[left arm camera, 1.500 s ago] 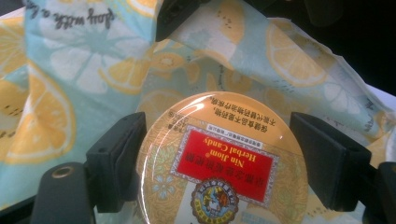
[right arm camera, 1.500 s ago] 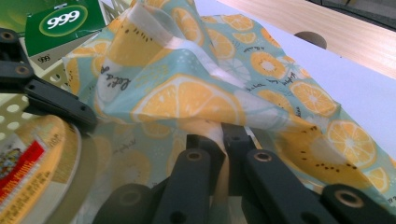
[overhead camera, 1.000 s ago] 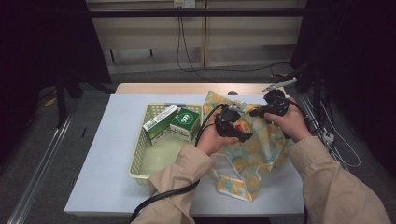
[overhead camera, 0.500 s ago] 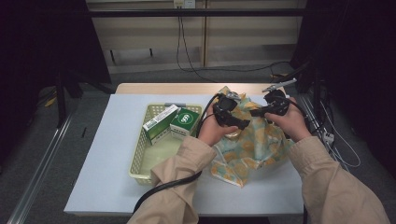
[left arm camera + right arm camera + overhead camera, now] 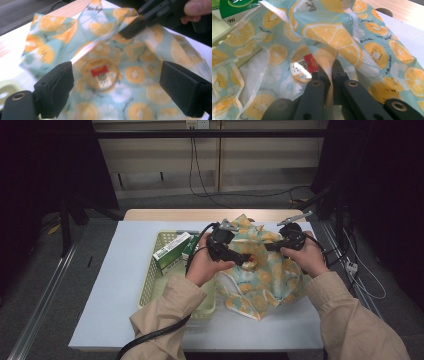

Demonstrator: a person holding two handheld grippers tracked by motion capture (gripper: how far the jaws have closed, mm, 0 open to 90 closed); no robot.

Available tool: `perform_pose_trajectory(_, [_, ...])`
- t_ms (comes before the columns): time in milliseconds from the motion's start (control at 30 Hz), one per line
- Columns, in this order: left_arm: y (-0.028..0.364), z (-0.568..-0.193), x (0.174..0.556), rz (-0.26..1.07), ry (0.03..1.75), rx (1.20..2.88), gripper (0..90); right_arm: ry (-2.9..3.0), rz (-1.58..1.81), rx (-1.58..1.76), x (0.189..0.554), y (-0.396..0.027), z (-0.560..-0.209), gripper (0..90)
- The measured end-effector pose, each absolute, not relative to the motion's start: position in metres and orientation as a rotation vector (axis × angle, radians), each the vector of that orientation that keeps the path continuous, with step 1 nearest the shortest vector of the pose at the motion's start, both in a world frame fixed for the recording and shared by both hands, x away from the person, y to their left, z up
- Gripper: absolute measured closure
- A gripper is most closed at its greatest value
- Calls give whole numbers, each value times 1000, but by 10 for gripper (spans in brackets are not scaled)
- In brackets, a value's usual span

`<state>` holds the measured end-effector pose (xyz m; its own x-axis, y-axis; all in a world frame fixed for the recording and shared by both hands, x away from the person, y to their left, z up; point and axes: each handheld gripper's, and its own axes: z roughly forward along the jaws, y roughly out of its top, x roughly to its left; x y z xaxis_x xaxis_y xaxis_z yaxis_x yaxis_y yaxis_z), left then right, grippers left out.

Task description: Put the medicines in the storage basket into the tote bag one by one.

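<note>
Where pinched, orange-print bag [image 5: 265,280] gapes, crumpled

Lab/studio: black curtains [image 5: 385,195], floor cables [image 5: 250,195], bare table [image 5: 125,285].

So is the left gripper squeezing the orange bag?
No, the left gripper has its jaws wide apart with the orange-print bag untouched between them.

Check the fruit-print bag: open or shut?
Open. The right gripper pinches the bag rim and lifts it, and a round tin shows inside on the bottom.
</note>
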<state>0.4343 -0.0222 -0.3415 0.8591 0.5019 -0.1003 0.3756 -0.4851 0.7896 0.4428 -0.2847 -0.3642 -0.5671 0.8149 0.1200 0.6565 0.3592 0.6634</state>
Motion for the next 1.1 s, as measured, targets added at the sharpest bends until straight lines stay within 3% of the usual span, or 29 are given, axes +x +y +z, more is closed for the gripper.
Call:
perform_pose_trajectory(267, [27, -334, 435, 227, 695, 2117, 89, 2372, 1002, 1336, 444, -291, -359, 896])
perform_pose_trajectory(500, [60, -349, 444, 308, 804, 2123, 82, 2364, 1011, 1336, 446, -292, -356, 896])
perform_pose_trajectory(1100, [76, -392, 448, 372, 917, 2176, 73, 2328, 1017, 1325, 451, -298, -336, 895])
